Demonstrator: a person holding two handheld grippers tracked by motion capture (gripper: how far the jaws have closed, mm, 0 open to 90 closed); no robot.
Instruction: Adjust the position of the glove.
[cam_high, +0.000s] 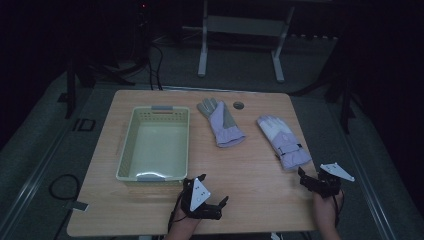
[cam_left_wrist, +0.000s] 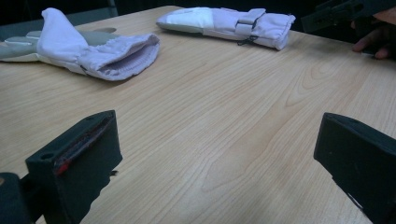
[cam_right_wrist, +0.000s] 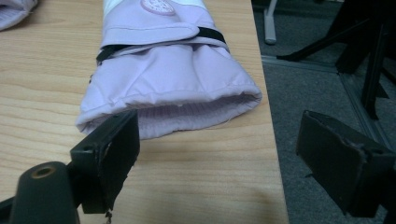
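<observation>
Two lilac gloves lie on the wooden table (cam_high: 250, 175). The middle glove (cam_high: 222, 122) (cam_left_wrist: 93, 51) rests with its grey palm up and its cuff toward me. Near the table's right edge, the strapped glove (cam_high: 281, 140) (cam_left_wrist: 229, 23) (cam_right_wrist: 173, 79) also points its open cuff at me. My right gripper (cam_high: 307, 179) (cam_right_wrist: 224, 158) is open just in front of that cuff, with nothing between its jaws. My left gripper (cam_high: 212, 190) (cam_left_wrist: 217, 172) stands open and empty over bare wood near the front edge, aimed to the right.
A pale green basket (cam_high: 161, 111) with nothing in it stands on the table's left half. A round grommet (cam_high: 238, 105) sits near the back edge. The table's right edge (cam_right_wrist: 268, 140) runs close by my right gripper. A metal stand (cam_high: 240, 30) is behind the table.
</observation>
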